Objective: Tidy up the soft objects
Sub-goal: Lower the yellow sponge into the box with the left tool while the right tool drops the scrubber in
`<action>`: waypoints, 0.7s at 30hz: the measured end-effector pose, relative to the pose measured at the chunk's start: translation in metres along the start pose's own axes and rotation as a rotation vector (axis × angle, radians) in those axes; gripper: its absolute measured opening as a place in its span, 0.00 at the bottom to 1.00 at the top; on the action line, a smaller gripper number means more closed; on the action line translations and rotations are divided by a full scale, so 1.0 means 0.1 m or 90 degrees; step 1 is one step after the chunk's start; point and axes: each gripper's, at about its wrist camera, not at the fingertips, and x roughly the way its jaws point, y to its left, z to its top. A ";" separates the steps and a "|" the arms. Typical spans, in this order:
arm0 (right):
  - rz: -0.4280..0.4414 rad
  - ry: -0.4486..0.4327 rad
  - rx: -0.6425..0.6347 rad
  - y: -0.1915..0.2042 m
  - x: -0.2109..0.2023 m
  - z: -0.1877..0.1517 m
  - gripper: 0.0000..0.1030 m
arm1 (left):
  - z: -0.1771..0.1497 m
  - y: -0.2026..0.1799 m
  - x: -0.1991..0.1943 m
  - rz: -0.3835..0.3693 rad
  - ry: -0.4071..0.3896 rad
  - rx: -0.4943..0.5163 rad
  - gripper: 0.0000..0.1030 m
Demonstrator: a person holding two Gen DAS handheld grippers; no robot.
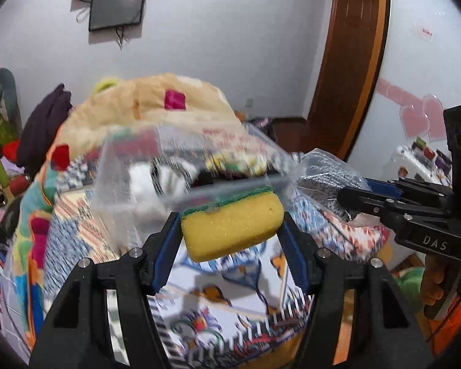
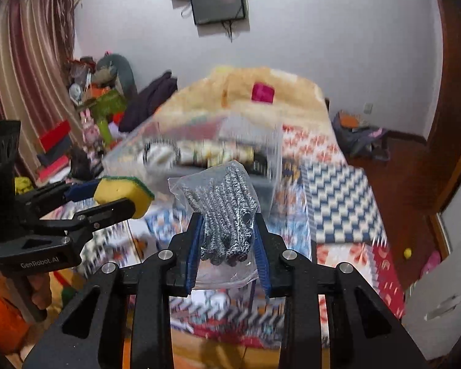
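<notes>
My left gripper (image 1: 232, 226) is shut on a yellow sponge (image 1: 230, 224) with a green scouring top and holds it in the air above the bed; it also shows in the right wrist view (image 2: 123, 193). My right gripper (image 2: 227, 233) is shut on a clear plastic bag of grey-and-white knitted gloves (image 2: 221, 212), also seen in the left wrist view (image 1: 325, 178). A clear plastic bin (image 2: 270, 156) with several items inside sits on the bed just beyond both grippers, blurred.
The bed has a patterned quilt (image 2: 338, 190) and a beige plush blanket (image 2: 261, 92) heaped at the far end. Clutter and a dark garment (image 2: 150, 98) are stacked left of the bed. A wooden door (image 1: 353, 61) stands at the right.
</notes>
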 end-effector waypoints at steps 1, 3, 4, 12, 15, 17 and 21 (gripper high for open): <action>0.001 -0.008 0.001 0.00 -0.01 0.05 0.28 | 0.06 0.02 -0.02 0.005 -0.010 0.000 0.61; 0.004 -0.026 0.005 0.00 -0.02 0.17 0.28 | 0.17 0.06 -0.04 0.013 -0.028 0.001 0.61; 0.005 -0.033 0.006 0.00 -0.01 0.22 0.28 | 0.21 0.08 -0.04 0.018 -0.033 0.003 0.61; 0.011 -0.060 0.009 0.11 0.19 0.55 0.28 | 0.52 0.31 0.13 0.046 -0.047 -0.004 0.61; 0.009 -0.057 -0.001 0.14 0.30 0.62 0.28 | 0.56 0.37 0.26 0.056 -0.036 0.001 0.61; 0.010 -0.052 -0.003 0.16 0.38 0.65 0.28 | 0.57 0.40 0.37 0.065 -0.026 0.007 0.61; 0.007 -0.029 -0.002 0.15 0.59 0.69 0.28 | 0.55 0.47 0.60 0.070 0.002 0.005 0.61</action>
